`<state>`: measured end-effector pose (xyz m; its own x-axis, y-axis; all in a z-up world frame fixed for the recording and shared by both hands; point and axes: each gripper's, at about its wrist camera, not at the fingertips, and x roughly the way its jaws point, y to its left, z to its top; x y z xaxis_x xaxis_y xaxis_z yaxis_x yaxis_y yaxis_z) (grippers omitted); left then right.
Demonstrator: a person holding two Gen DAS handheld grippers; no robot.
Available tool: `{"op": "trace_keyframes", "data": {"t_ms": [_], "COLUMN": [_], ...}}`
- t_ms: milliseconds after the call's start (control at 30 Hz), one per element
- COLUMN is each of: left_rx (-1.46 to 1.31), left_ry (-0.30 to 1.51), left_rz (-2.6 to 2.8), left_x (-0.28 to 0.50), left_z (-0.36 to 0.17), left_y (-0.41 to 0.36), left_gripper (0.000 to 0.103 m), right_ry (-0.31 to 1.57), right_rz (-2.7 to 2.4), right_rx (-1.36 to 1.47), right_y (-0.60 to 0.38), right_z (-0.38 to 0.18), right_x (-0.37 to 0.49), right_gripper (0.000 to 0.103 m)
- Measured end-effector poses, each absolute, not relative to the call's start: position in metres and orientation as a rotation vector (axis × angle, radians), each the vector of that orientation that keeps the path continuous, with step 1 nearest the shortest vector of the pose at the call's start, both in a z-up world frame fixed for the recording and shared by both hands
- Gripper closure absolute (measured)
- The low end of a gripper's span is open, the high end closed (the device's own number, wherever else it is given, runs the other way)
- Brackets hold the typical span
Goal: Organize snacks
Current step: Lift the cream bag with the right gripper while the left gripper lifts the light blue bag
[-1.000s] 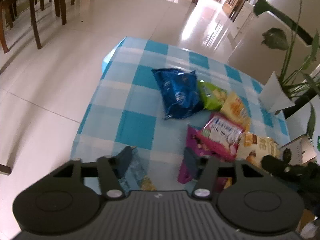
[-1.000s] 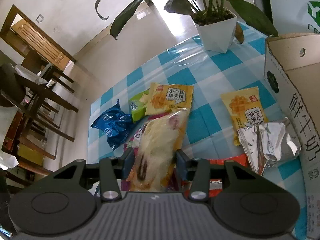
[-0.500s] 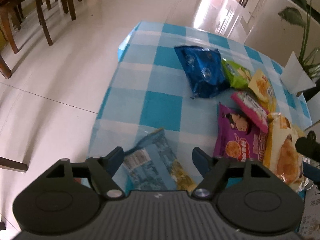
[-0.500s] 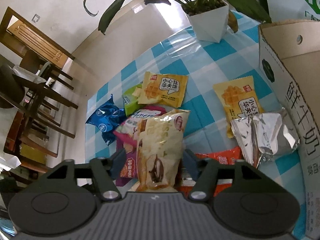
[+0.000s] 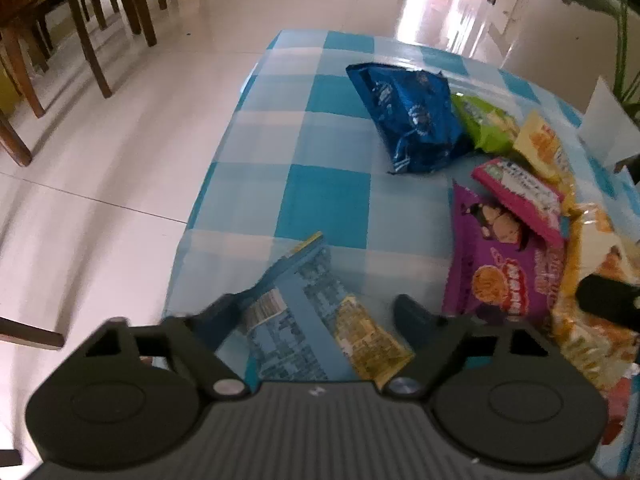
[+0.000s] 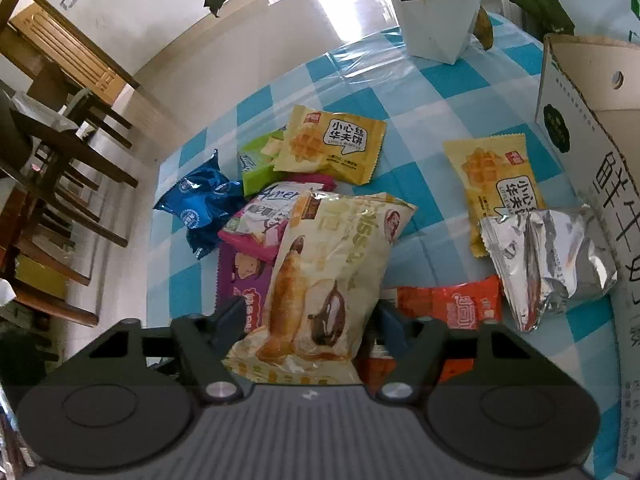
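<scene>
Tiled floor [image 5: 120,140], wooden chairs [image 5: 100,20]; checked tablecloth [image 5: 328,196] under snack packets [image 6: 320,276].

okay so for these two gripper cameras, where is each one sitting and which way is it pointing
Left wrist: on the left gripper, angled down at the table's near corner; its fingers straddle a light-blue packet.
Right wrist: on the right gripper, angled down toward the white planter; fingers flank a croissant bag.
Shared: dark-blue bag, purple packet.

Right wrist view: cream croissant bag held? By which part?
Nothing held. The cream plastic croissant bag lies between the right gripper's jaws, near its bottom end; they have just been opening, then closing, not pressing it.
</scene>
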<state>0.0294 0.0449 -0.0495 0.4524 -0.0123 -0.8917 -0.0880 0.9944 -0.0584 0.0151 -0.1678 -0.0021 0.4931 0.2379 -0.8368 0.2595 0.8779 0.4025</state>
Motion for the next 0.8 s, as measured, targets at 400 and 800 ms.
{"op": "trace_keyframes", "data": {"t_ms": [400,800], "left_rx": [-0.201,-0.172], "left_ry": [1.057,1.086], "left_rz": [-0.032,-0.031], "left_x": [0.022,0.022], "left_z": [-0.028,-0.038], "left_y": [0.062,0.067], "left_gripper": [0.065,0.032], "right_ry": [1.028,1.022], "right_rz": [-0.015,-0.007], "right_rx": [0.548,0.554], "right_y": [-0.174,-0.177], "right_z": [0.01,0.011], "right_x": [0.01,0.009], "right_gripper": [0.053,0.053]}}
